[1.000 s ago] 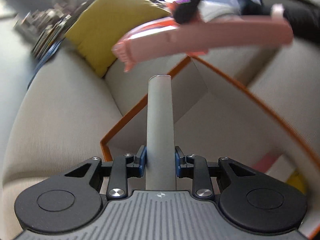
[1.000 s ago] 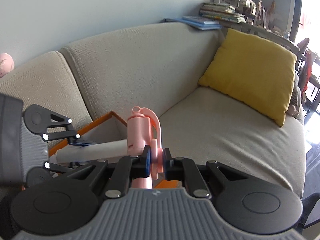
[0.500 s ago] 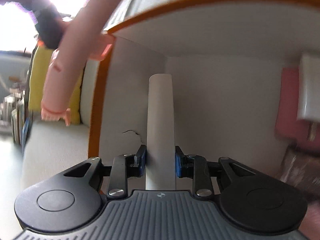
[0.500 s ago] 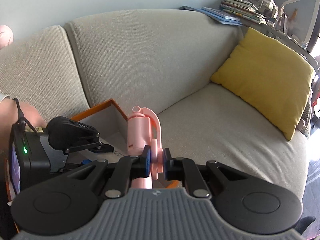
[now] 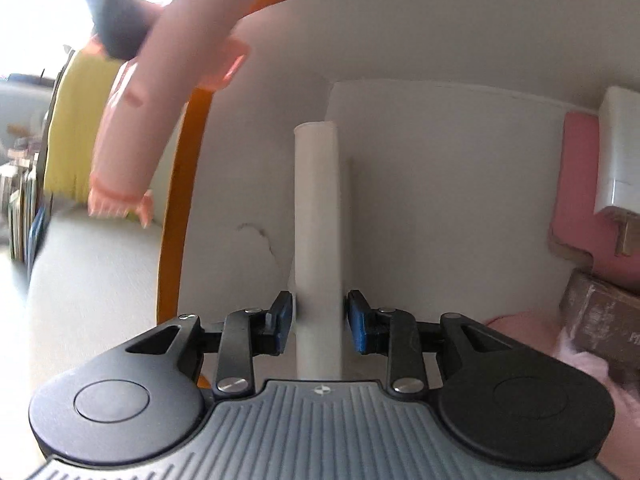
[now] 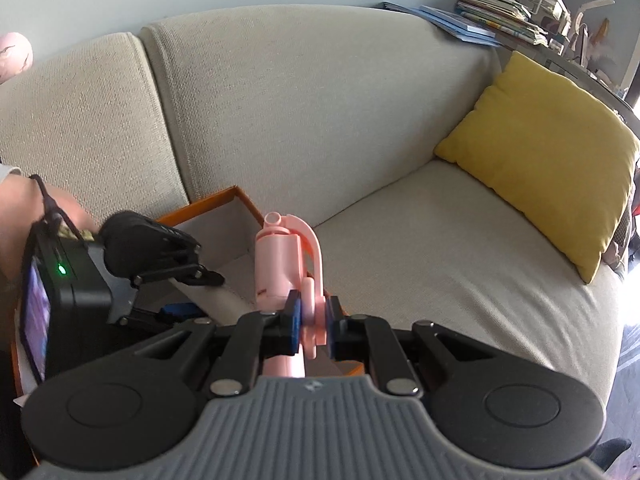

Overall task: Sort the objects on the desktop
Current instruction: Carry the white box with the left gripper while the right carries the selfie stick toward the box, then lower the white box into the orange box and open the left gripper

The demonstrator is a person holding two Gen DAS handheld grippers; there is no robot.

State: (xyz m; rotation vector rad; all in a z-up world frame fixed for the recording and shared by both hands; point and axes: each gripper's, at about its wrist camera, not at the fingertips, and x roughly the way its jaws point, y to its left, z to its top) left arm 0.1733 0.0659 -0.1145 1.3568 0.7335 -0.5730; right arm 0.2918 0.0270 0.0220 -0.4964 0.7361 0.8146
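Left wrist view looks down into an orange-rimmed box [image 5: 176, 184] with pale inner walls, where the left hand-held gripper [image 5: 319, 316] has a white tube [image 5: 316, 216] between its blue pads. The jaws have just been opening: a thin gap shows on each side of the tube, so the pads no longer press it. The tube's long axis runs straight ahead along the fingers, its far end pointing at the box's inner wall, and it seems to lie on or just above the box floor. A pink packet [image 5: 580, 196] and a brown carton [image 5: 600, 316] sit at the right of the box.

Right wrist view shows the right hand-held gripper [image 6: 312, 322] closed narrowly on the handle of a pink bottle [image 6: 280, 264], which stands roughly upright above the box's near corner, over a beige sofa [image 6: 360, 120] with a yellow cushion [image 6: 548, 160]. The left gripper lies low to the left, deeper in the box. Judging by this, the tube is as good as placed, and the bottle goes in next, just right of the tube's line.
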